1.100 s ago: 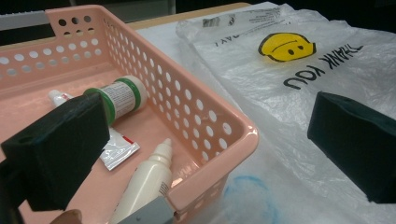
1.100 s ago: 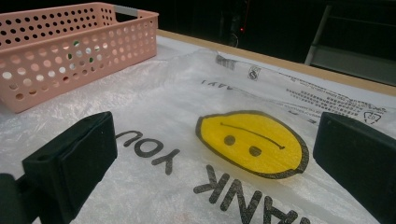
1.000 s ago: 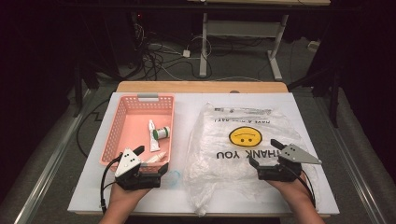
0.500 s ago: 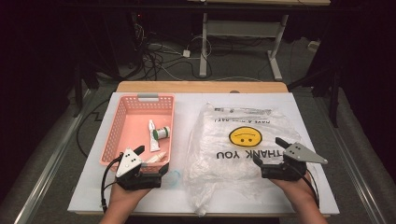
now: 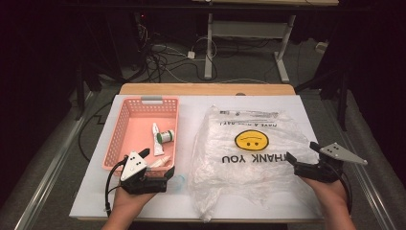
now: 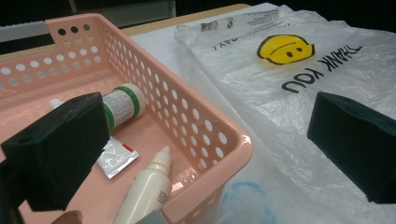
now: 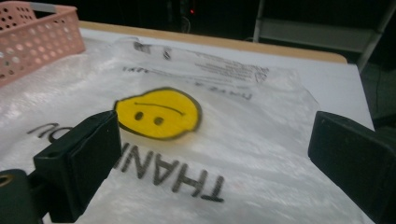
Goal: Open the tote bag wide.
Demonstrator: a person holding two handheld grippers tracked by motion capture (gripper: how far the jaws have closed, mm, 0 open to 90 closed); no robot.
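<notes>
While both grippers' fingers gape wide and empty, the dropper bottle [image 6: 147, 186] in the pink basket [image 5: 125, 125] points lengthwise away from the nearer left gripper [image 5: 152, 164], and the right gripper [image 5: 302, 157] hovers beside the plastic bag [image 5: 249, 158].

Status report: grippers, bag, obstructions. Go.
Left gripper open at pink perforated basket. Right gripper open beside clear plastic smiley bag, which lies flat. Nothing in the way.

Pink basket [image 5: 125, 129], clear bag [image 5: 249, 163] with yellow smiley [image 5: 251, 140]

left: pink basket [image 5: 125, 125] wall blocks | right: flat plastic bag [image 5: 249, 158], open above
</notes>
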